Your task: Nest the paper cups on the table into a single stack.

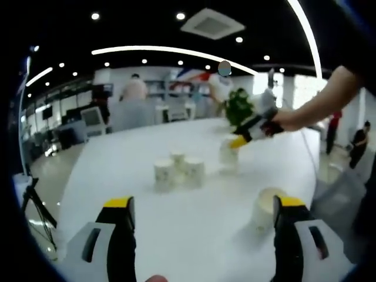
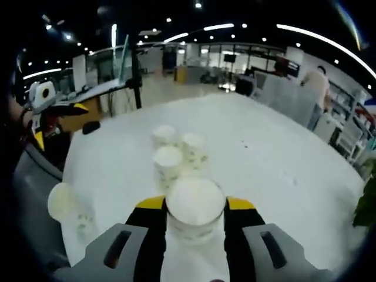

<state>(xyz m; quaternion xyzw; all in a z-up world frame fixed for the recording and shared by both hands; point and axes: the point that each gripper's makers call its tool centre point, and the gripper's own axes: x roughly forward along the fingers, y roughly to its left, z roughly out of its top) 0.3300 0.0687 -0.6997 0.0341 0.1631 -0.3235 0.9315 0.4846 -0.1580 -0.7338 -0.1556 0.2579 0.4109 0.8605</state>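
Observation:
Three patterned white paper cups (image 1: 178, 169) stand in a tight cluster mid-table, seen again in the right gripper view (image 2: 175, 148). My right gripper (image 2: 195, 204) is shut on a fourth cup (image 2: 195, 211) just in front of that cluster. In the left gripper view that right gripper (image 1: 237, 142) reaches in from the right, with its cup (image 1: 228, 155) at the table surface. A fifth cup (image 1: 265, 208) stands apart, mouth up, just beside my left gripper's right jaw. My left gripper (image 1: 204, 202) is open and holds nothing. It also shows at the far left (image 2: 57, 122), near the lone cup (image 2: 66, 205).
The white table (image 1: 129, 158) is large and oval. A potted plant (image 1: 238, 106) stands at its far end, also seen at the edge (image 2: 367, 205). A tripod (image 1: 36, 207) stands beside the table on the floor. People and desks are far behind.

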